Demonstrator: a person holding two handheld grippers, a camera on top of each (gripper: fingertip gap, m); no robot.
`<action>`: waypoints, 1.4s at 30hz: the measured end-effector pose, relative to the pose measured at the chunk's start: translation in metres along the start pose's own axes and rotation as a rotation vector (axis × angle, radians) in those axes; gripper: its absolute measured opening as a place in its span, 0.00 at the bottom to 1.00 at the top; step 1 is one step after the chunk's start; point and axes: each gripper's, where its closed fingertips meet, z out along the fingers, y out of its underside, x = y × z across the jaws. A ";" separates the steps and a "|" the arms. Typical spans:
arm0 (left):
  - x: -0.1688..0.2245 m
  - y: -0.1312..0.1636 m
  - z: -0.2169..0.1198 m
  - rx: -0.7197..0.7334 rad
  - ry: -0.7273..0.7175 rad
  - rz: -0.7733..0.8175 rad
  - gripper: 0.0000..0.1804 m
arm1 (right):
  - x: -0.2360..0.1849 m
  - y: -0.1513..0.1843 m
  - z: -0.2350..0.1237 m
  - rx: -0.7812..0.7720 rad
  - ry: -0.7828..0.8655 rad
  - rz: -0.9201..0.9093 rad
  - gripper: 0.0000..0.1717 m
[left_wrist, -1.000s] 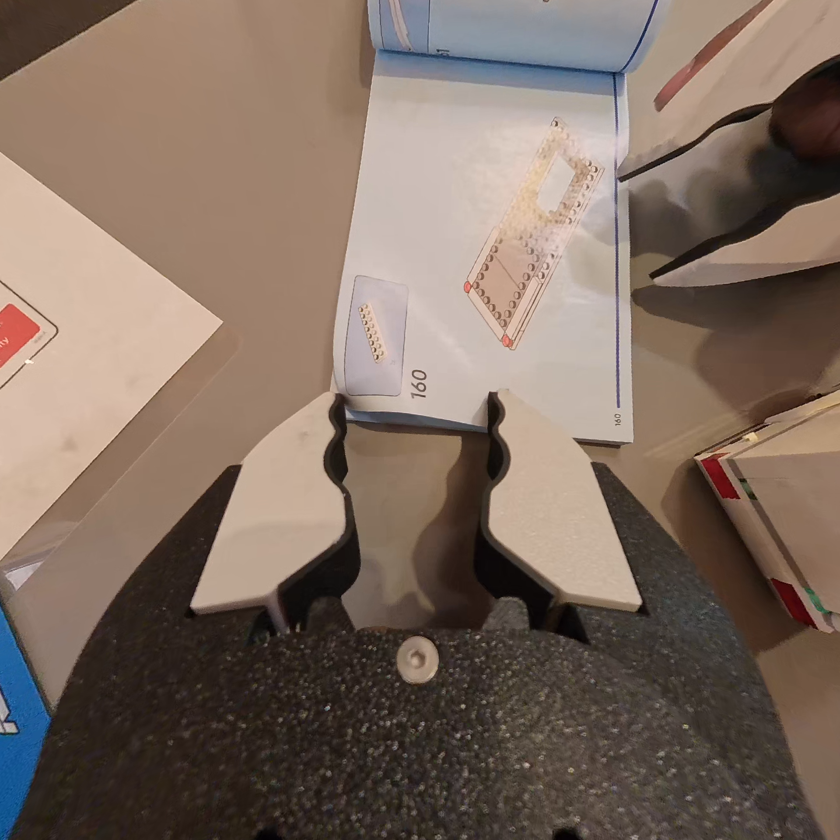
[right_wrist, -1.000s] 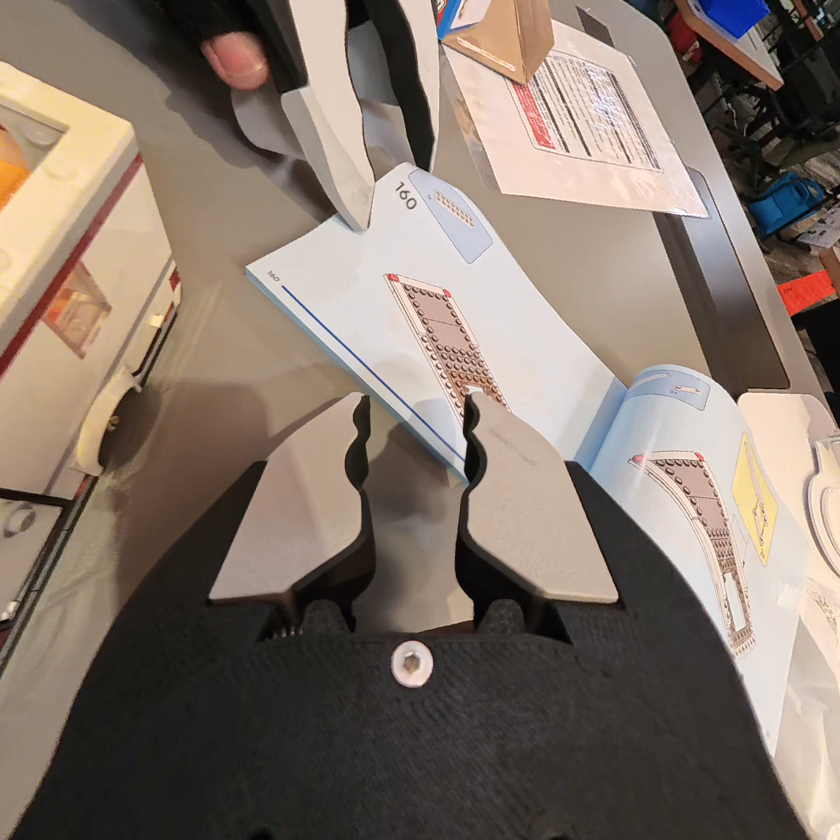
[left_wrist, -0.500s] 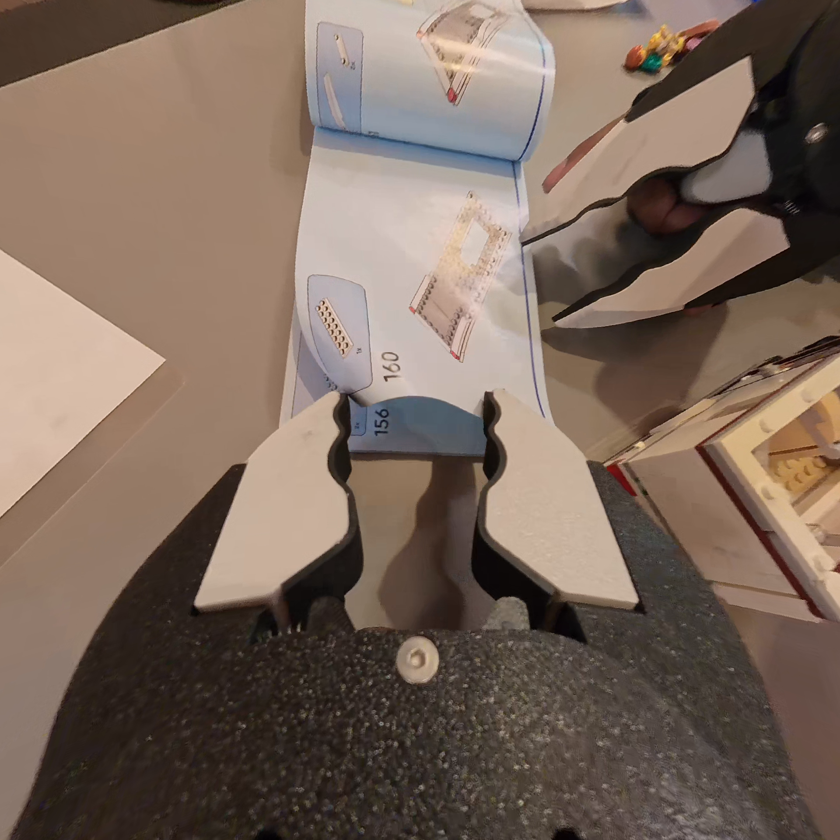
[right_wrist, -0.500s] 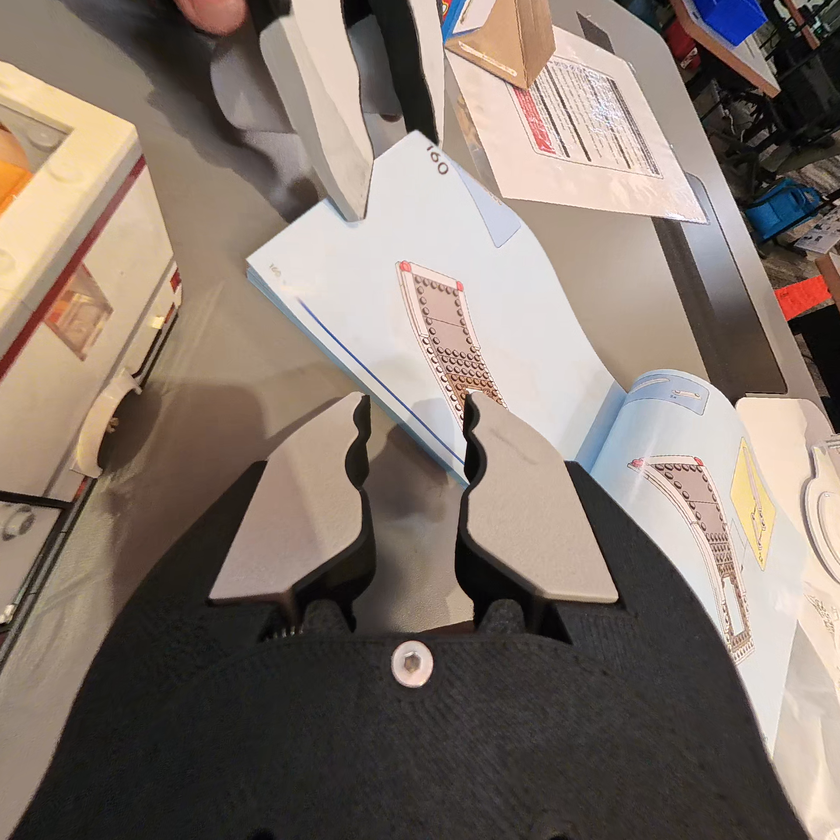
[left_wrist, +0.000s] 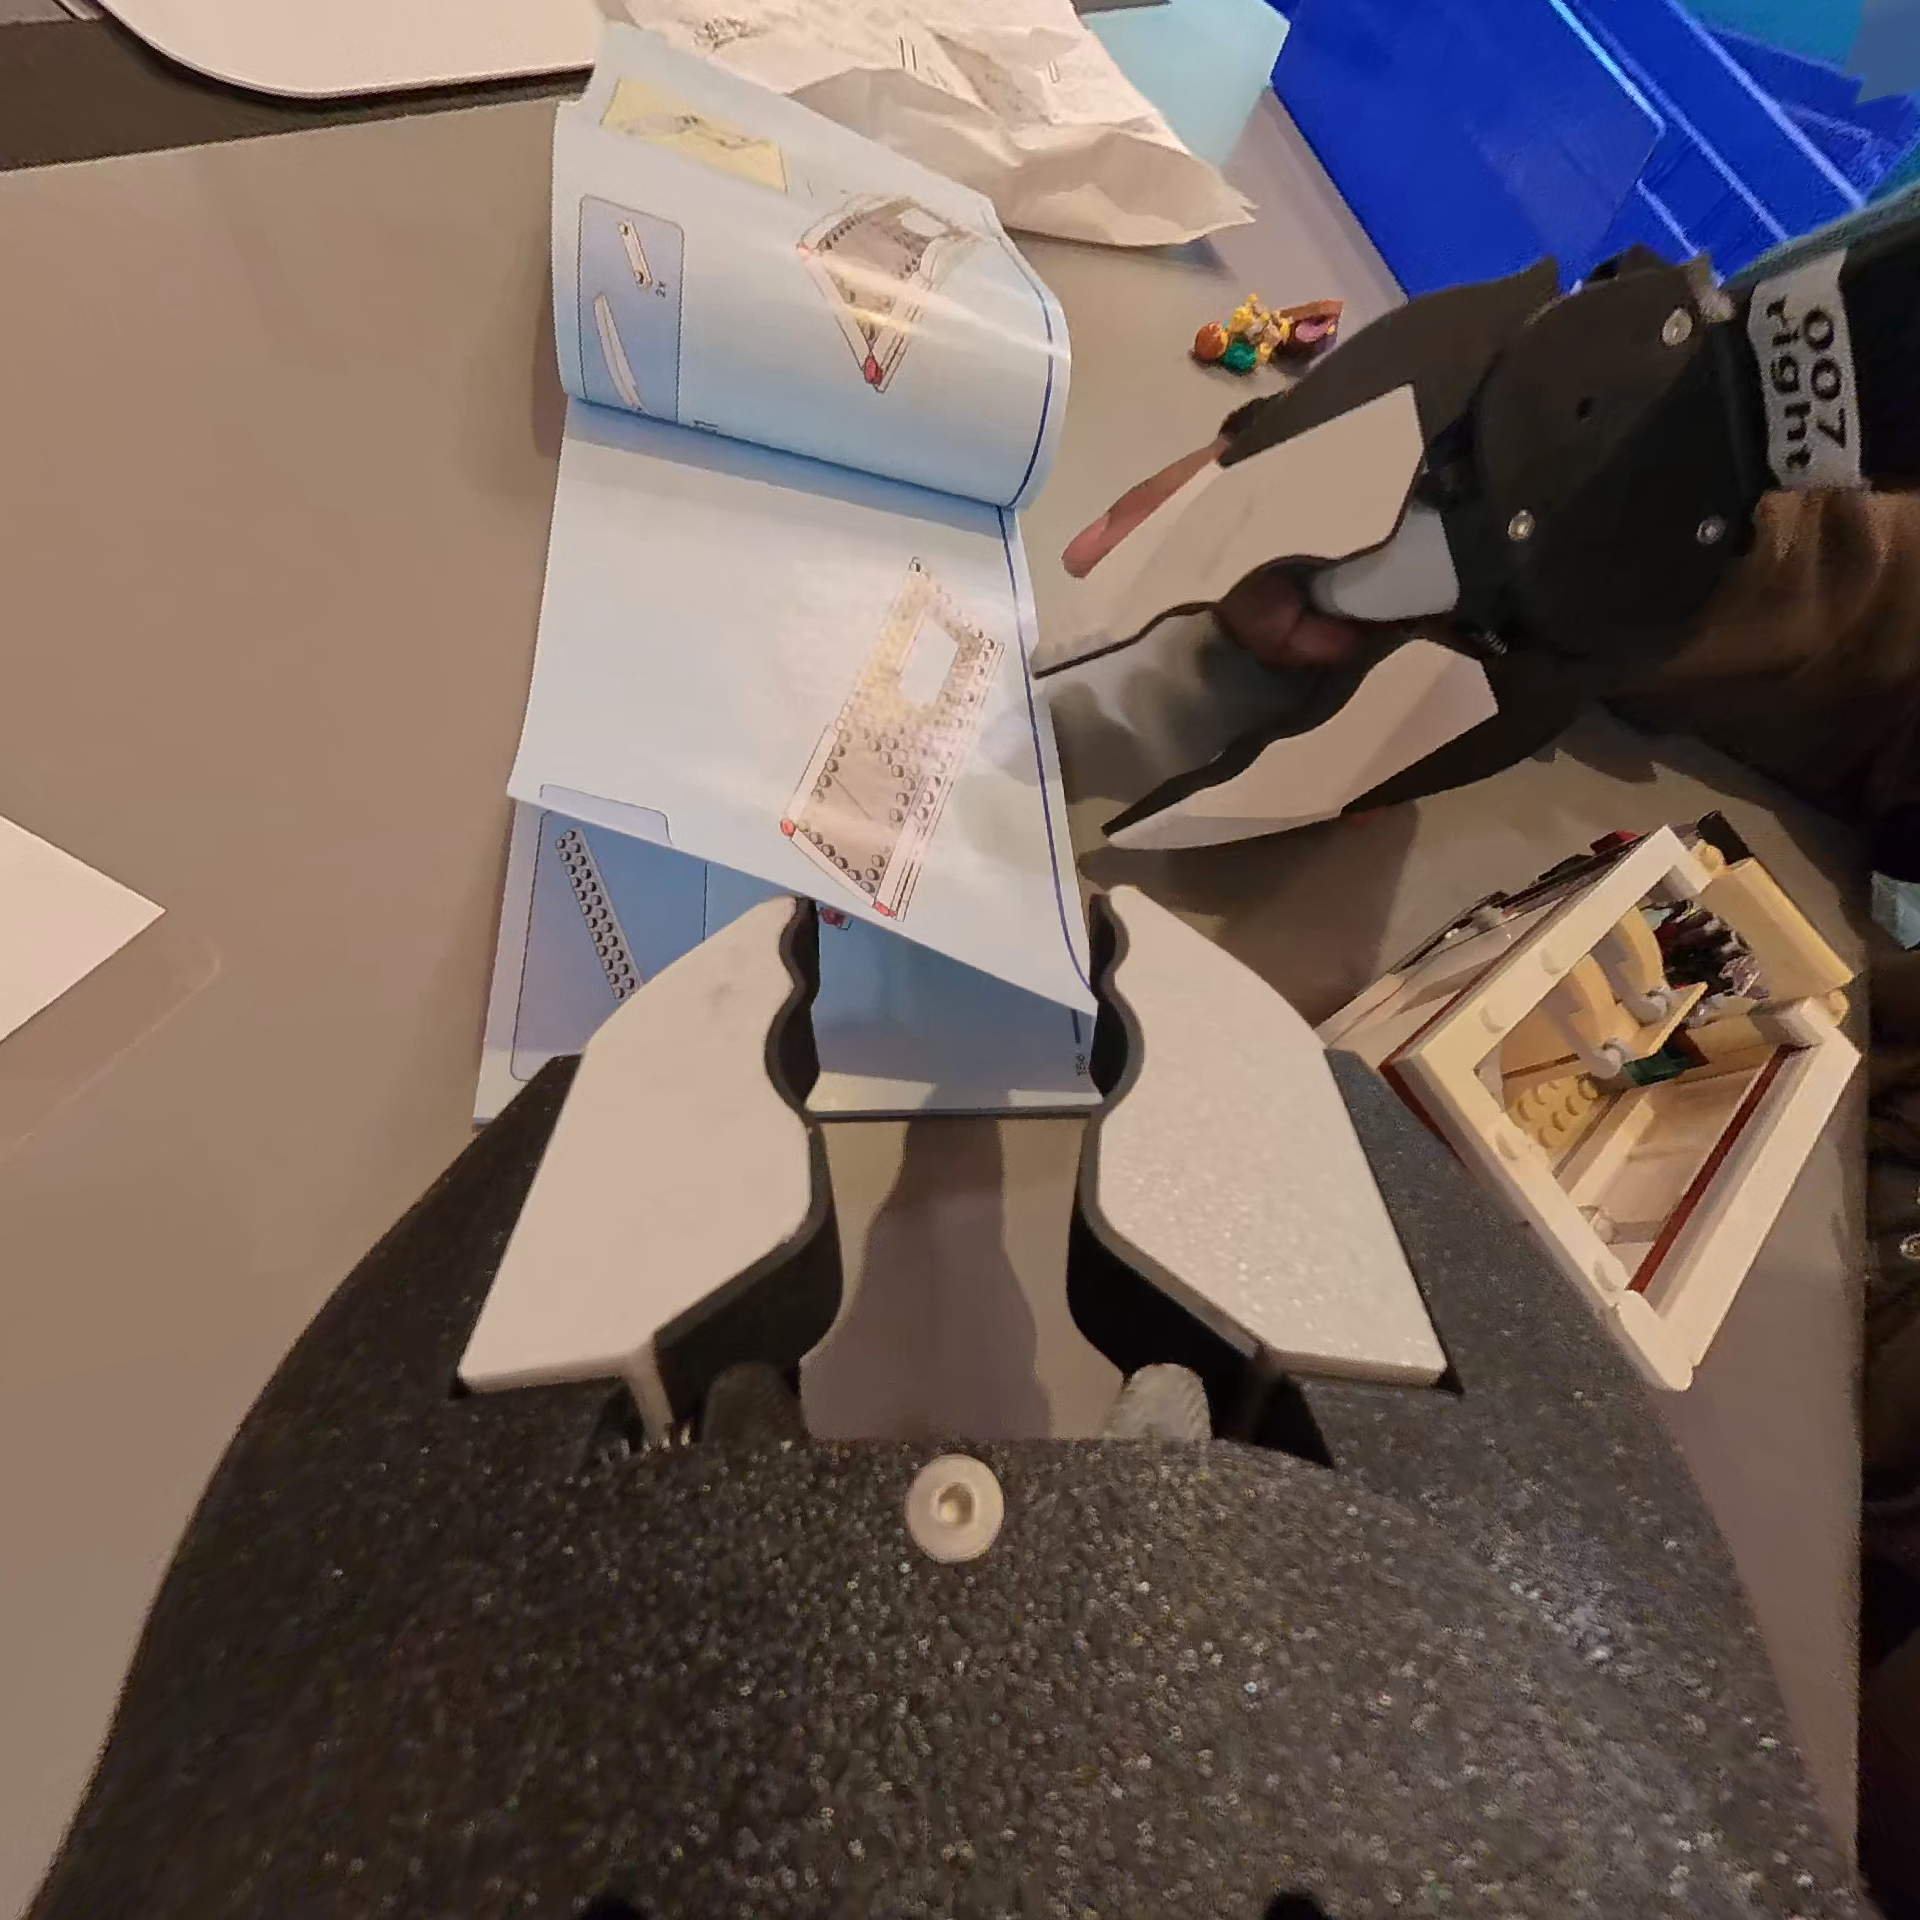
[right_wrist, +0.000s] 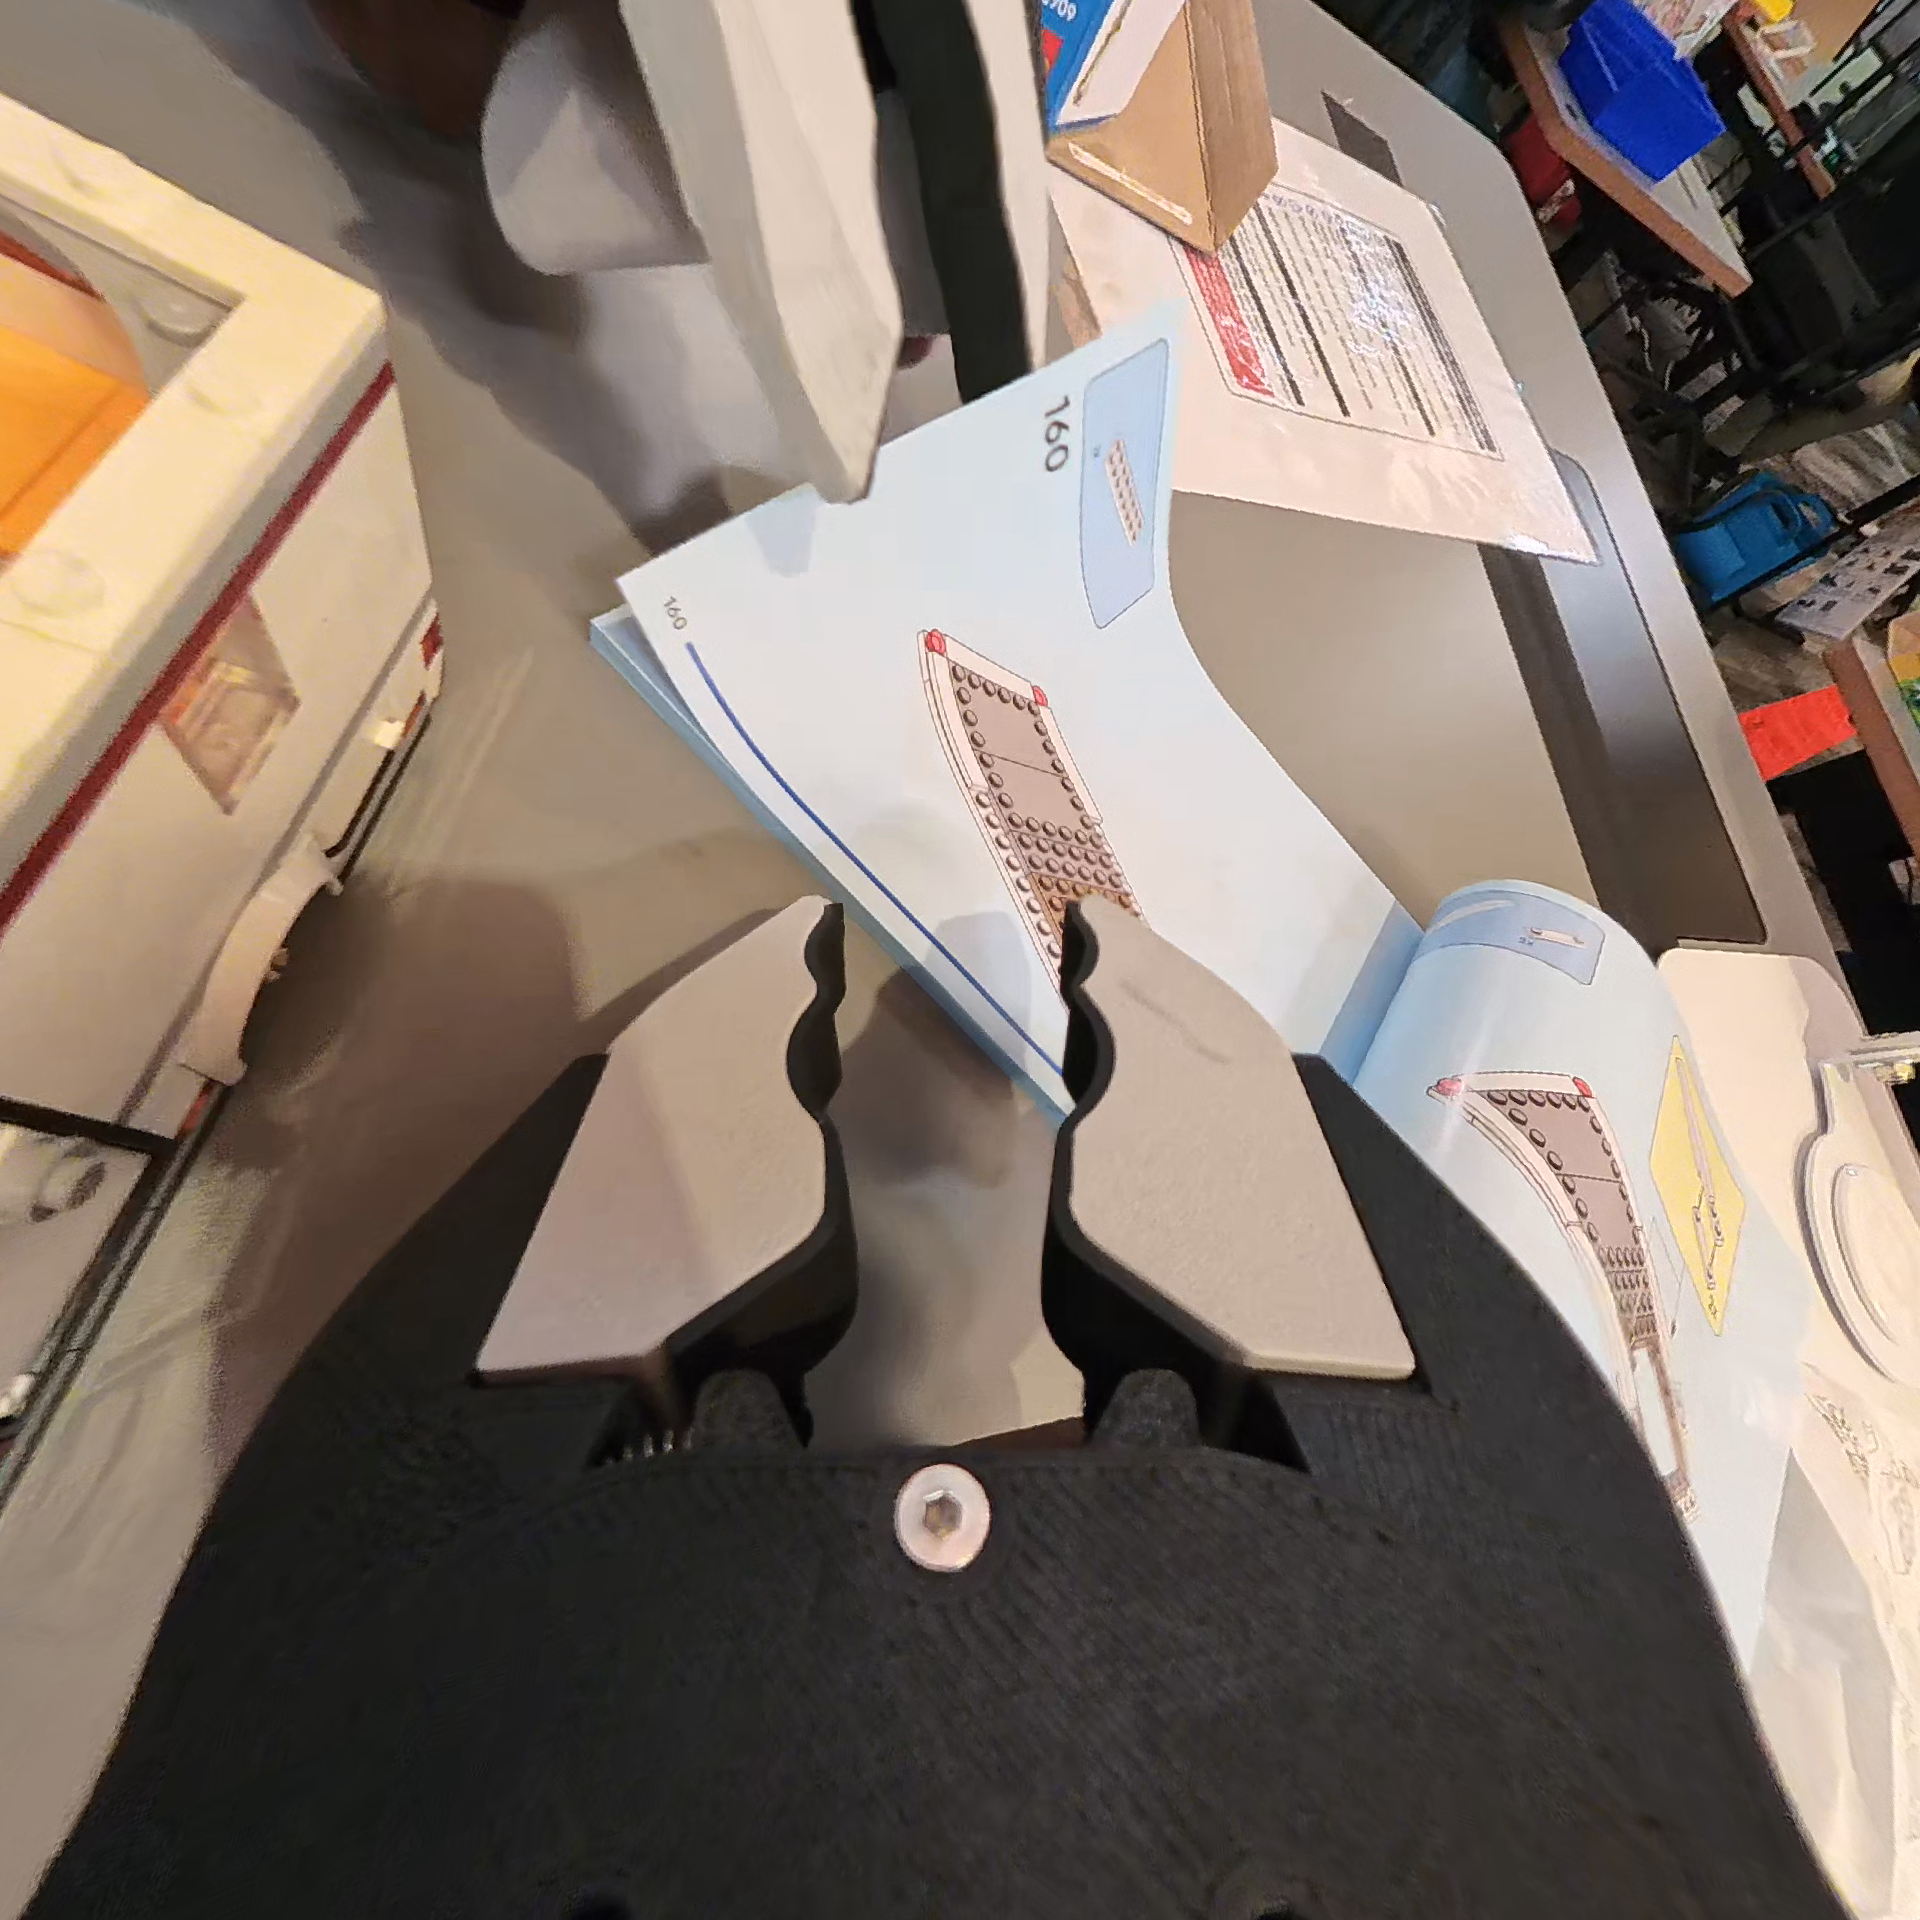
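Light-blue instruction booklet (left_wrist: 790, 665) lies open on the grey bench (left_wrist: 260, 520), its top page lifted at the near corner between the spread fingers of the left claw (left_wrist: 951, 935), which pinches nothing. The right claw (right_wrist: 951, 935) hangs spread and bare over the booklet's long edge, beside a white brick-built camper model (right_wrist: 156, 582).

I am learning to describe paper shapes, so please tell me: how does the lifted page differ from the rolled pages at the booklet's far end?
The lifted page is a single sheet, raised at one corner with a gentle bend; the rolled pages are several sheets curled over together. The lifted page shows one large tan plate drawing; the rolled pages show a smaller drawing and a yellow panel. Both are pale blue and belong to the same booklet.
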 end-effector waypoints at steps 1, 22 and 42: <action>0.000 -0.002 0.000 0.013 0.003 -0.013 0.27 | -0.001 -0.001 0.000 0.006 0.001 -0.010 0.23; -0.011 -0.026 -0.013 0.256 0.183 -0.416 0.05 | -0.007 -0.022 0.005 0.090 0.170 -0.263 0.19; -0.010 -0.040 -0.019 0.385 0.312 -0.566 0.02 | -0.010 -0.028 0.007 0.108 0.187 -0.287 0.21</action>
